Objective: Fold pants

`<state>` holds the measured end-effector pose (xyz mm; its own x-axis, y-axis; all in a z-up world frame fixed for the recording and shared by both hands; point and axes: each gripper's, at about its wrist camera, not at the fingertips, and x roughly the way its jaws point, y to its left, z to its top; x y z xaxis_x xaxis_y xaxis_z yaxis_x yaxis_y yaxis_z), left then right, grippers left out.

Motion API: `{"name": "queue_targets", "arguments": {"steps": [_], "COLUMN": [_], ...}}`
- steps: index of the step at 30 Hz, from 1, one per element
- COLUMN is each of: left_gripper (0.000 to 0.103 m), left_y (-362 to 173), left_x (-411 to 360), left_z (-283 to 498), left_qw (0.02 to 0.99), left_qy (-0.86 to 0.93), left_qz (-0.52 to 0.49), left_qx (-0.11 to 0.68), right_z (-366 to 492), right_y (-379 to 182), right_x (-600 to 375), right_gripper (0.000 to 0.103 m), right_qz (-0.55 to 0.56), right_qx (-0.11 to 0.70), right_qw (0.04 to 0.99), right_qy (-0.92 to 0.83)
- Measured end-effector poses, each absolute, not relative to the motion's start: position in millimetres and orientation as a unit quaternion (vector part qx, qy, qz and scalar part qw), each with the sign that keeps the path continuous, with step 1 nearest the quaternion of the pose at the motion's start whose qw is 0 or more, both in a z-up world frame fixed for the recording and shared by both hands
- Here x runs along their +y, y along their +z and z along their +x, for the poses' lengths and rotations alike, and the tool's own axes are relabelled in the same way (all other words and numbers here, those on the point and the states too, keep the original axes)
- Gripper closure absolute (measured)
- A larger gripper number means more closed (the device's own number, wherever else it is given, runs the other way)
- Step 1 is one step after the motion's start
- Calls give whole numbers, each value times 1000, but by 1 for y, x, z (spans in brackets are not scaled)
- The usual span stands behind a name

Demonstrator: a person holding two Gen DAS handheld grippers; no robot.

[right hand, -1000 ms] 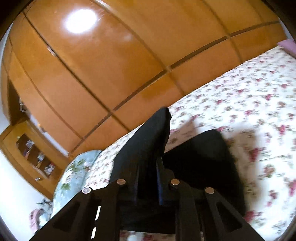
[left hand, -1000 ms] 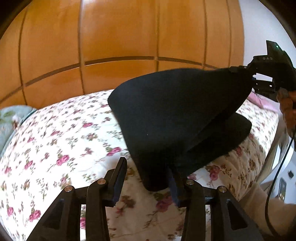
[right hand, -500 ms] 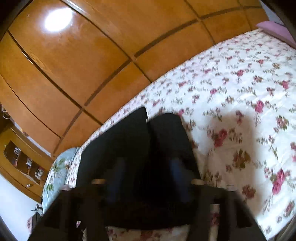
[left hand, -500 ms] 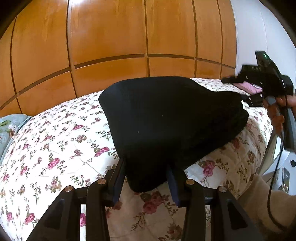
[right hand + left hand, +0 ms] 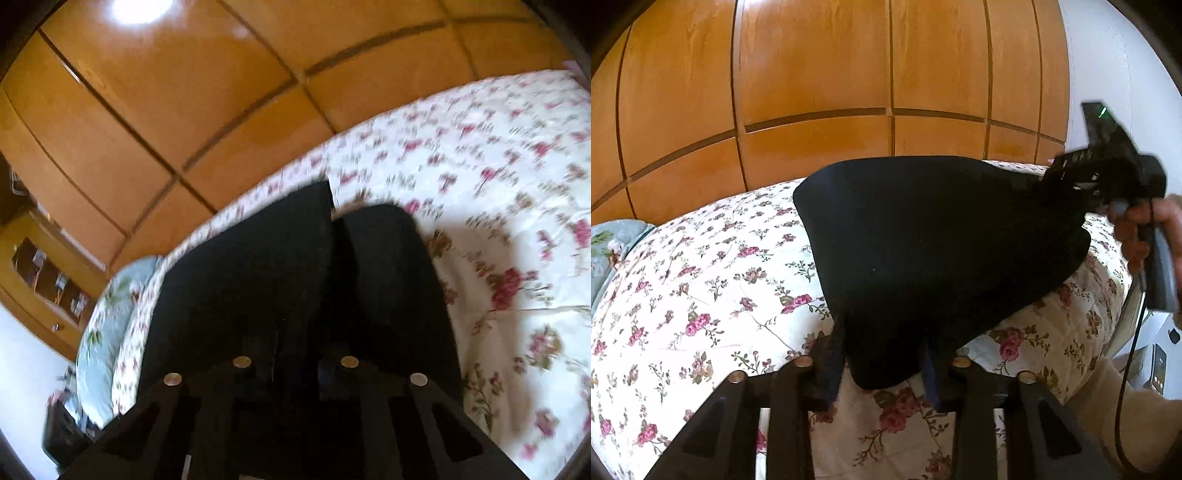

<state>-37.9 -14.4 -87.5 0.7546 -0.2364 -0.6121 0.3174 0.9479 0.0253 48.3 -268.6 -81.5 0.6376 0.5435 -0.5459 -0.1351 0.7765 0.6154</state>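
My left gripper (image 5: 882,363) has just been closing on the near edge of the pants (image 5: 934,236), cloth between the pads. My right gripper (image 5: 295,354) has just squeezed in on the far end, cloth bunched right ahead. The pants lie half-folded on the bedspread (image 5: 701,295). A thin pinch might slip, and the layers slide apart.

This is a bedroom in a home. A bed (image 5: 701,280) with a rose-patterned quilt stands against a tall wooden wardrobe (image 5: 812,74), with a pale blue pillow (image 5: 107,306) at one end and a wooden shelf (image 5: 48,280) beyond.
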Motion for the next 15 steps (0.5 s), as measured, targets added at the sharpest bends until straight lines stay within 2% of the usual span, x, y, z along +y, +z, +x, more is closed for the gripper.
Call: {"name": "queue_targets", "arguments": {"steps": [5, 10, 15], "left_gripper": [76, 77, 75], "left_y": [-80, -90, -88], "left_x": [-25, -35, -24], "left_z": [-45, -49, -53], "left_qw": [936, 933, 931], "left_qy": [-159, -153, -164], "left_qz": [93, 133, 115], "left_qx": [300, 297, 305], "right_z": [22, 28, 28], "right_y": [-47, -81, -95], "right_x": [-278, -281, -283], "right_gripper": [89, 89, 86], "right_qz": [234, 220, 243], "right_qx": [341, 390, 381], "right_qw": [898, 885, 884], "right_qy": [150, 128, 123]}}
